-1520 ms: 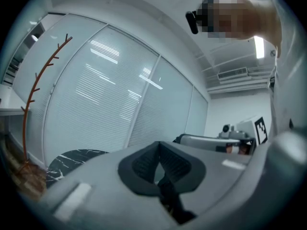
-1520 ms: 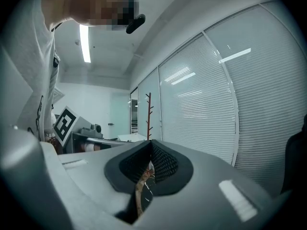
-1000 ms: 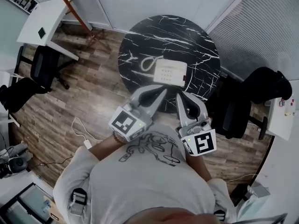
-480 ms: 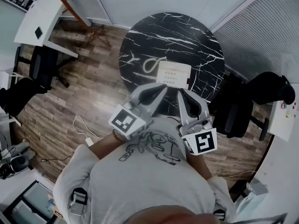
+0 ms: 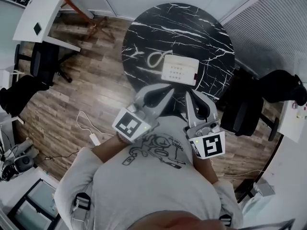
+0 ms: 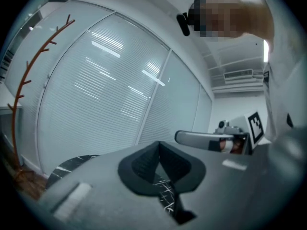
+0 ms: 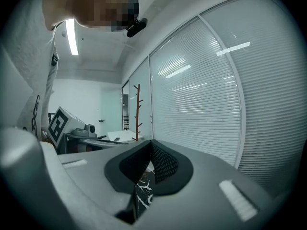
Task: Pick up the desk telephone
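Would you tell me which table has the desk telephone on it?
The round black marble table in the middle holds the white desk telephone; the white rectangular desk at upper left does not.

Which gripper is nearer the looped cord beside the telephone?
Left. The left gripper, shut, is short of the looped cord on the person's side; the right gripper, also shut, is farther over, in front of the telephone.
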